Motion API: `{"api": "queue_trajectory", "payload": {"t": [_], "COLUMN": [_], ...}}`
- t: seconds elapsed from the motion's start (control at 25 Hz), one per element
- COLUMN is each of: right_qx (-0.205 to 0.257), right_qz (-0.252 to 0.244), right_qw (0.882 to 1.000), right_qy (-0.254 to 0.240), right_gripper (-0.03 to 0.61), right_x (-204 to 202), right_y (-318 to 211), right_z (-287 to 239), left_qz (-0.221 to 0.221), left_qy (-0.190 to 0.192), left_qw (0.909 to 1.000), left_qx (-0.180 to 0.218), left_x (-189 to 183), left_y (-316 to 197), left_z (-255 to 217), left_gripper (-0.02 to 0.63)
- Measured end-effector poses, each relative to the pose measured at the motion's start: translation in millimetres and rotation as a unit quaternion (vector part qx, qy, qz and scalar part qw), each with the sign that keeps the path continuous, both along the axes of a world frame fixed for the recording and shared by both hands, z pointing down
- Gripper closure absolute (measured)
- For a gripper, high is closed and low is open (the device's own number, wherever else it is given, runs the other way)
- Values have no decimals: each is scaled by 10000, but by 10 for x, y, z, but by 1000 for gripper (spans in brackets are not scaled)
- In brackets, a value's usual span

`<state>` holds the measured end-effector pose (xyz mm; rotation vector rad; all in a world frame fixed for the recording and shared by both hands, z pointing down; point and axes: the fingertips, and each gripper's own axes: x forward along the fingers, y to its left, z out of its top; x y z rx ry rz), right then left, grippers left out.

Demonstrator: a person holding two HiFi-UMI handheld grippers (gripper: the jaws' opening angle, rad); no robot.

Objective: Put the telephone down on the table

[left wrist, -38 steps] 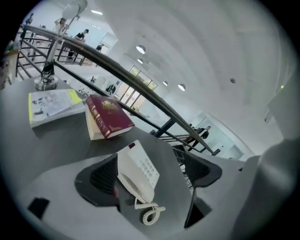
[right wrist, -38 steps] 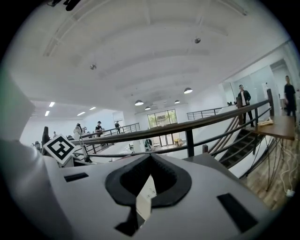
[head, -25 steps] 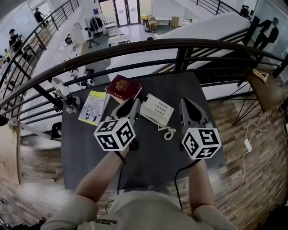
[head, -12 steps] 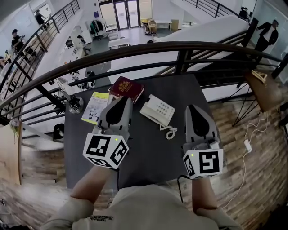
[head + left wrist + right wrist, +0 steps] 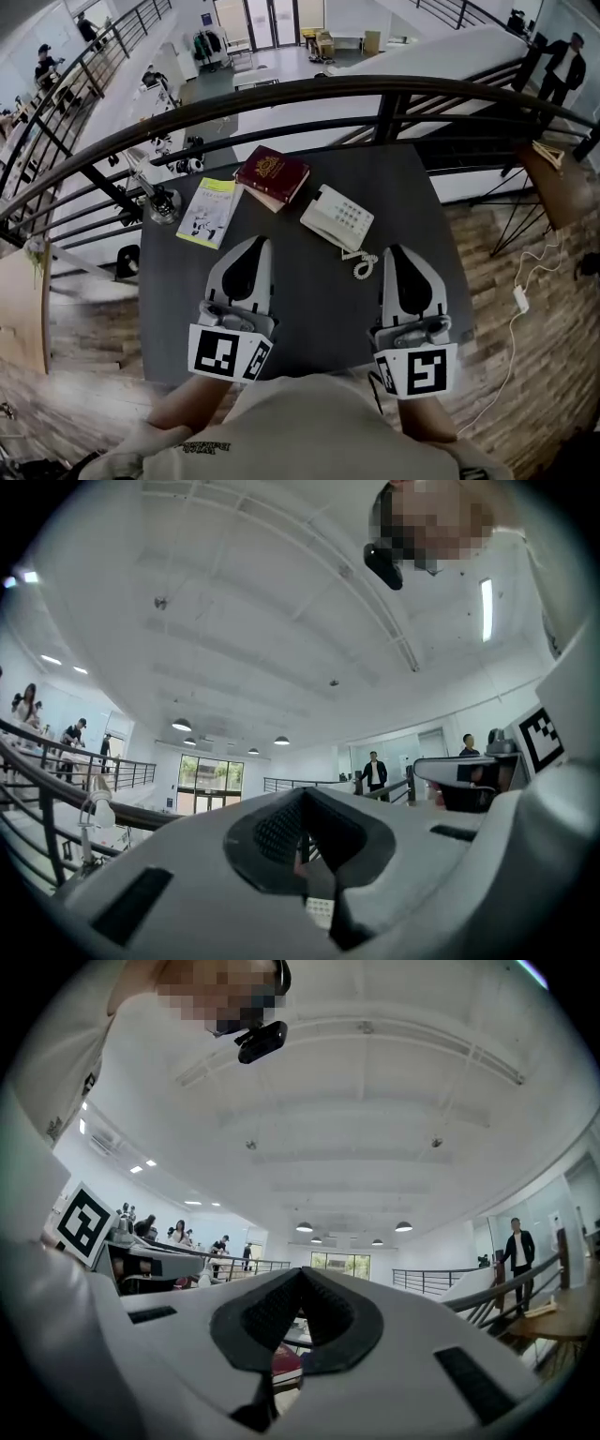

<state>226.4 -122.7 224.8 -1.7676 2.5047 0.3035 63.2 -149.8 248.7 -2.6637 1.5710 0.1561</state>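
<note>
The cream push-button telephone (image 5: 337, 217) lay on the dark square table (image 5: 309, 314), upper centre; the task looked done. The left gripper (image 5: 255, 244), its jaws just closed, and the right gripper (image 5: 396, 251) sat below it, clamped on nothing.

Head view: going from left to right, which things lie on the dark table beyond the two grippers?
yellow-green booklet → dark red book → white telephone
</note>
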Motion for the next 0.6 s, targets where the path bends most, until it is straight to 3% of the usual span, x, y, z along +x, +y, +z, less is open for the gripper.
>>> {"api": "queue_trajectory", "payload": {"t": [0.24, 0.6], "right_qx": [-265, -587], "right_qz": [-362, -491], "right_qw": [9986, 9970], "right_qy": [271, 84], "right_gripper": [575, 575], "right_x": [-283, -462], "right_y": [129, 262], "right_z": [205, 334], "left_qz": [79, 159], "left_qy": [-88, -306], "left_qw": [9997, 9994], "left_qx": [-230, -105], "left_x": [39, 69], "left_y": [250, 372], "left_z": [168, 152], "left_gripper": [609, 609]}}
